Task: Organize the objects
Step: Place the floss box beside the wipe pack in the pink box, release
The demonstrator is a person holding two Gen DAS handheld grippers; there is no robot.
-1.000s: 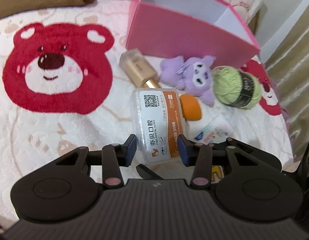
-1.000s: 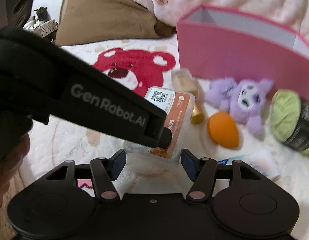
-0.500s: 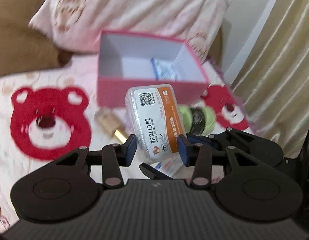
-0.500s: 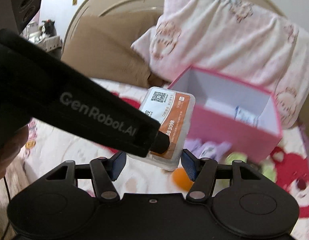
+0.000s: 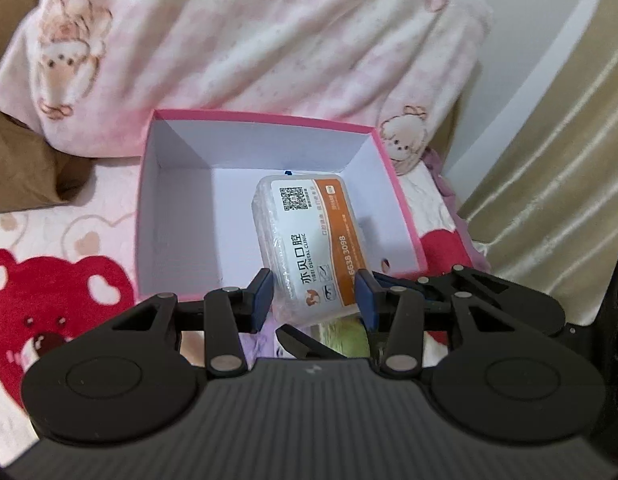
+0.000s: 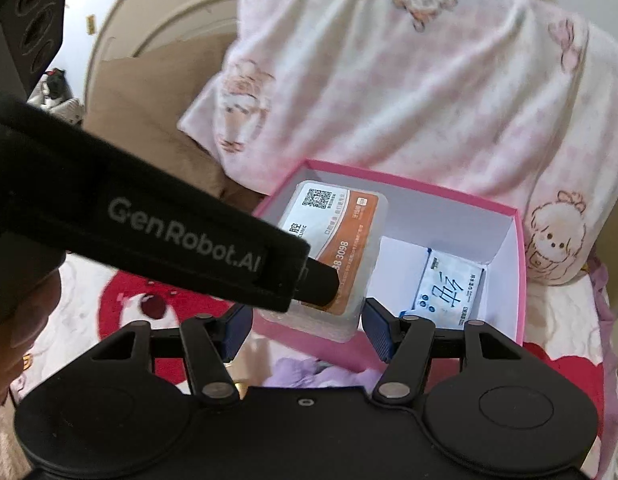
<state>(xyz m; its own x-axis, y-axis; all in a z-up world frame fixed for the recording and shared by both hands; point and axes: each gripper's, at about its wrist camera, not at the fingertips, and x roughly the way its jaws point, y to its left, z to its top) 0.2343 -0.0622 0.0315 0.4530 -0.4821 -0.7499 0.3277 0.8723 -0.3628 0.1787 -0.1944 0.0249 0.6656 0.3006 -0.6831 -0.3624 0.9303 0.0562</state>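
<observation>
left gripper (image 5: 313, 294): clamped on the clear dental box (image 5: 309, 240)
right gripper (image 6: 305, 330): jaws apart, empty
step: carrying it above the pink box (image 5: 393, 184)
next: lower inside, release

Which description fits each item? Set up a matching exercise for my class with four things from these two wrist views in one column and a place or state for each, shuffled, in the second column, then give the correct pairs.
Column 1
1. clear plastic case
2. pink box
3. tissue pack
4. right gripper

Column 2
A. lying on the box floor
B. held between the left gripper's pads, above the box
C. open, nothing between its pads
D. standing open-topped on the bear-print blanket

Pairs: 1-B, 2-D, 3-A, 4-C
</observation>
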